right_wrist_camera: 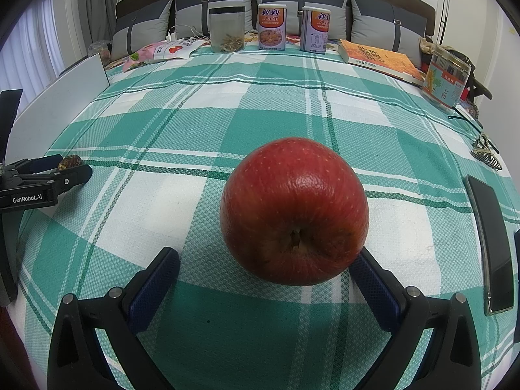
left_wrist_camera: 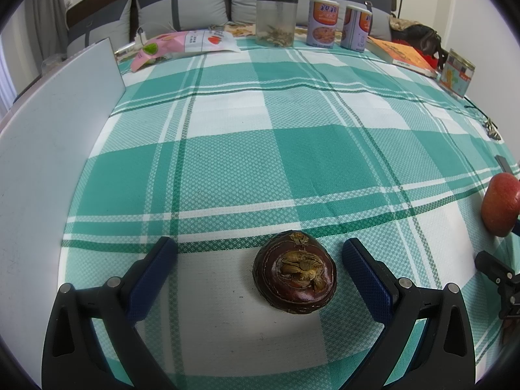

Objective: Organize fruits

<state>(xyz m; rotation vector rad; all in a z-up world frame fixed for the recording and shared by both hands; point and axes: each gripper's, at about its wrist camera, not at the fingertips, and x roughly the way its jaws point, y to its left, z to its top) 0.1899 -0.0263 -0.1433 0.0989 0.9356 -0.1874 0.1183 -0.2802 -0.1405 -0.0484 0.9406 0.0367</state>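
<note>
Between the spread jaws of the right gripper [right_wrist_camera: 260, 279] sits the red apple [right_wrist_camera: 294, 209] on the checked cloth [right_wrist_camera: 182, 113], the left gripper [left_wrist_camera: 260, 266] likewise gaping around the smaller brown fruit [left_wrist_camera: 295, 271]; both seem poised pre-grasp, each needing to squeeze shut next

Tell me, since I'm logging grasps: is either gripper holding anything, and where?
Nothing is held. Left gripper stands open around the dark brown fruit; right gripper open around the red apple.
</note>
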